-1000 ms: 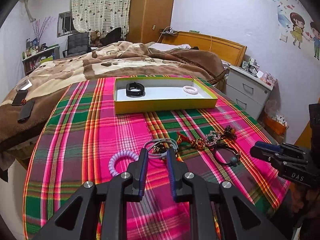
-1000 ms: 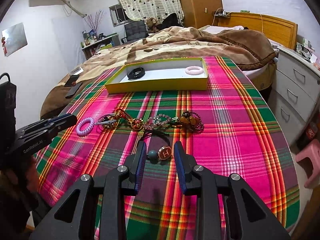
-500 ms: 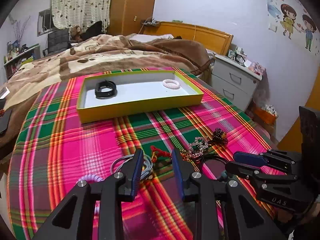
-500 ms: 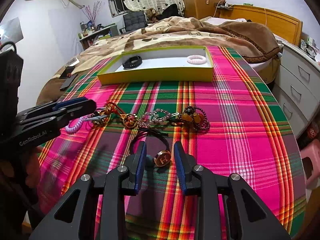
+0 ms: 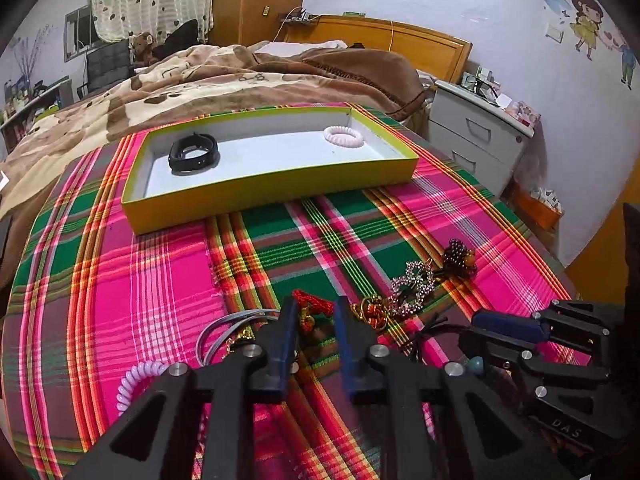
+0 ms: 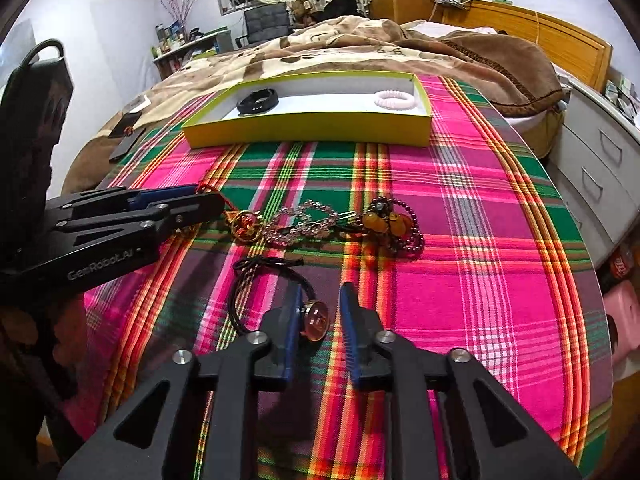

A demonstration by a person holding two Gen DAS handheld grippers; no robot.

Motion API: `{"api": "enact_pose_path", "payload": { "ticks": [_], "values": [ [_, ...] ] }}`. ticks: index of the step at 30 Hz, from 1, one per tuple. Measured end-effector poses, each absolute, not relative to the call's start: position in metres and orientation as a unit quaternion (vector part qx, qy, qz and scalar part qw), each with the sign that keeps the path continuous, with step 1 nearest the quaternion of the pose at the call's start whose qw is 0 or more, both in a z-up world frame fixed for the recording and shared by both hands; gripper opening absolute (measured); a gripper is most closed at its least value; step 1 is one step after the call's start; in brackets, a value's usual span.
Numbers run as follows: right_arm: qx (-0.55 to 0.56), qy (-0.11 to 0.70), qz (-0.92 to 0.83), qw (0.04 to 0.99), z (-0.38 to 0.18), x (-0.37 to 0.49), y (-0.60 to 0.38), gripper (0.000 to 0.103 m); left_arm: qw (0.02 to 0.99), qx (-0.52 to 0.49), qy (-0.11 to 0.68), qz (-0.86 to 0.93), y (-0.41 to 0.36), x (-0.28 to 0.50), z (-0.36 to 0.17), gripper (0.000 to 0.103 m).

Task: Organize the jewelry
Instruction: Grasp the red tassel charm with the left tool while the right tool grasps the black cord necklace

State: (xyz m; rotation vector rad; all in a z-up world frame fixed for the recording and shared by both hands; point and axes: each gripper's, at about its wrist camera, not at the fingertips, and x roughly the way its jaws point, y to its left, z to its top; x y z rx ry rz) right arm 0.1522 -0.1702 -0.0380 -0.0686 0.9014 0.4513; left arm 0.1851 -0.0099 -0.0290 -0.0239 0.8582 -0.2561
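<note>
Bare plaid cloth (image 6: 460,264) between jewelry row (image 6: 320,222) and yellow box (image 6: 312,130) – open passage; box walls bar entry sideways

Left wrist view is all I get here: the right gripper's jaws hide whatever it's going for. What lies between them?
Observer: A round gold charm on a black cord bracelet lies between the jaws of the right gripper. They have just been closing, and a gap shows beside one pad.
Operator: Is that cord tangled with the other pieces?
Observer: No. Its loop lies on the plaid cloth, apart from the crystal chain.
</note>
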Motion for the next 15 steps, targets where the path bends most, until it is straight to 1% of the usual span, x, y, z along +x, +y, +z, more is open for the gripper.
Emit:
{"api": "enact_pose_path", "payload": {
  "ticks": [4,5,15],
  "values": [
    [-0.037,0.43,0.213,0.876,-0.038,0.15,-0.17,0.013,0.907,-0.011,0.404,-0.122,-0.01,0.18,-0.024,0.014],
    [-0.035,0.431,0.213,0.876,-0.038,0.149,-0.171,0.013,0.908,-0.013,0.4,-0.122,-0.009,0.179,-0.022,0.01],
    [-0.021,0.428,0.209,0.879,-0.036,0.143,-0.18,0.013,0.921,-0.023,0.372,-0.116,-0.002,0.164,0.0,0.01]
  ]
}}
